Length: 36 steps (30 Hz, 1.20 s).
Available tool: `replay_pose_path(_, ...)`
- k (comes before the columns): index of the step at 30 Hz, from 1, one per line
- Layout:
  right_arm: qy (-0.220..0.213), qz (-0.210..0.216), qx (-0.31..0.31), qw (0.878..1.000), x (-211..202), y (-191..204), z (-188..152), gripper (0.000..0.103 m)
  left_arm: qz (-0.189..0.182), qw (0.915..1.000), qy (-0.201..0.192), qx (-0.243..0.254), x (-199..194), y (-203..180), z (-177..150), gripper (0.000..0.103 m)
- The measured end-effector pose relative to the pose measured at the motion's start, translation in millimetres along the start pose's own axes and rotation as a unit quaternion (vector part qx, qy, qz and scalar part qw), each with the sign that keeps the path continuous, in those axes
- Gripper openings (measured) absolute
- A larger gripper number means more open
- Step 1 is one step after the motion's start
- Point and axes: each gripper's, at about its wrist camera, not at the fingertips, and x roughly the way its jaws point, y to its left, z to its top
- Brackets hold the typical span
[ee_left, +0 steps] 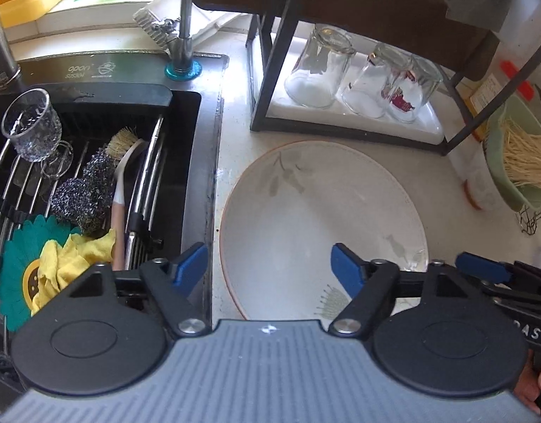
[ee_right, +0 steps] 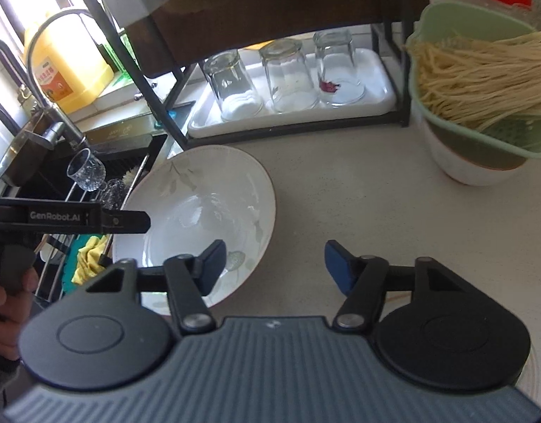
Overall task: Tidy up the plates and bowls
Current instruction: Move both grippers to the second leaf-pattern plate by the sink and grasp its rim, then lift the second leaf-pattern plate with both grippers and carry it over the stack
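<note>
A large white bowl (ee_left: 323, 218) with a faint leaf pattern and a thin reddish rim sits on the pale counter just right of the sink. My left gripper (ee_left: 270, 266) is open and straddles the bowl's left rim, one blue pad over the sink edge and the other inside the bowl. My right gripper (ee_right: 275, 266) is open astride the right rim of the same bowl (ee_right: 200, 211), its left pad inside and its right pad over the counter. No pad visibly presses on the rim. A second white bowl (ee_right: 475, 172) stands at the far right under a green strainer.
The black sink (ee_left: 196, 148) holds a wire rack, a glass cup (ee_left: 32, 123), steel scrubbers, a brush and a yellow cloth. Behind the bowl a dark metal rack (ee_right: 157, 105) shelters three upturned glasses on a white tray (ee_right: 387, 102). The green strainer (ee_right: 447, 24) holds dry noodles.
</note>
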Motion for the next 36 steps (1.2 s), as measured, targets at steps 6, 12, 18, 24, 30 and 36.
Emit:
replay_pose_path(6,0.012,-0.006,0.006,1.000,23,5,6,0.036,-0.011,0.9997,0.017,0.015,16,6,9,0.060)
replay_pose_path(12,0.022,-0.009,0.033,0.999,37,-1,11,0.021,-0.007,0.9992,0.036,0.015,28,11,14,0.046)
replay_pose_path(18,0.042,0.006,0.020,0.999,44,4,13,0.014,-0.019,0.9991,0.036,-0.008,30,19,15,0.042)
replay_pose_path(24,0.057,0.024,0.020,0.998,36,-1,13,0.014,-0.044,0.9978,0.039,-0.032,19,19,12,0.041)
replay_pose_path(30,0.059,0.019,0.028,0.998,6,-3,7,0.014,-0.071,0.9959,0.052,-0.019,-4,8,12,0.041)
replay_pose_path(36,0.038,0.020,0.052,0.998,-30,-5,-1,0.014,-0.087,0.9951,0.047,-0.005,-39,-5,13,0.041)
